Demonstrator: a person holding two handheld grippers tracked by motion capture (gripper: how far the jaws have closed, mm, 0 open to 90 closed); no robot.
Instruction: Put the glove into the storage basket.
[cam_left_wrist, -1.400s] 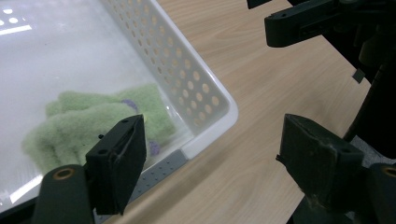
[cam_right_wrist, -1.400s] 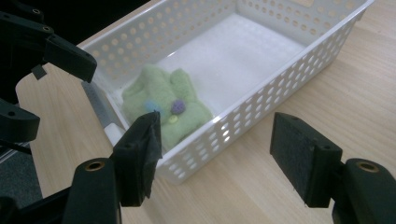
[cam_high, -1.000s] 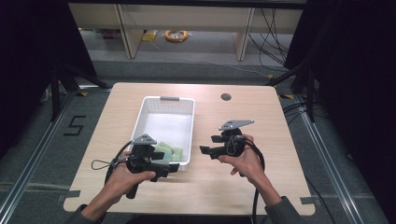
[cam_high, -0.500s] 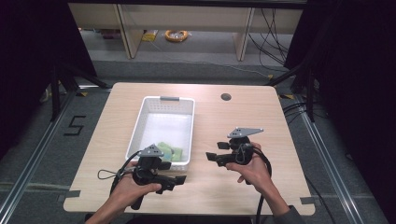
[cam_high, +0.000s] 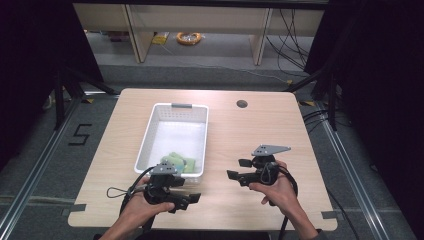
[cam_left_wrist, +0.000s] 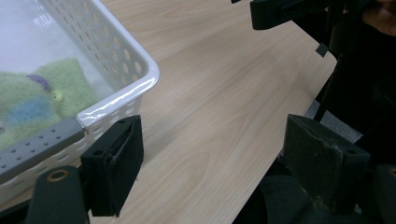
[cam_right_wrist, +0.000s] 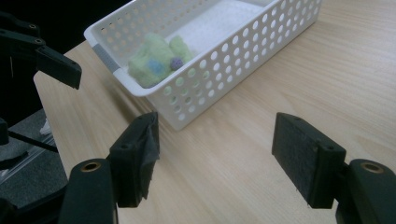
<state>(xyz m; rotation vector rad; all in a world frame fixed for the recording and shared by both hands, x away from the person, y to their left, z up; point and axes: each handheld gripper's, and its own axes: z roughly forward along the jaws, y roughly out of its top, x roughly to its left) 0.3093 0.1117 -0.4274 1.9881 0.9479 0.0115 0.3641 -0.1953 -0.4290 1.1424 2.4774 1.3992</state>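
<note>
While green felt toy (cam_high: 175, 162) lies in white basket (cam_high: 150, 132), left gripper (cam_high: 189, 199) and right gripper (cam_high: 238, 169) nearby, fingers apart, empty.

A white perforated plastic basket (cam_high: 150, 131) sits left of centre on the light wooden table (cam_high: 250, 140), a green felt toy (cam_high: 176, 162) in its near end, handheld grippers flanking below.

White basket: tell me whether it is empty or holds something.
Not empty. The white basket holds a green fuzzy item at its near end; the remaining floor looks bare.
</note>
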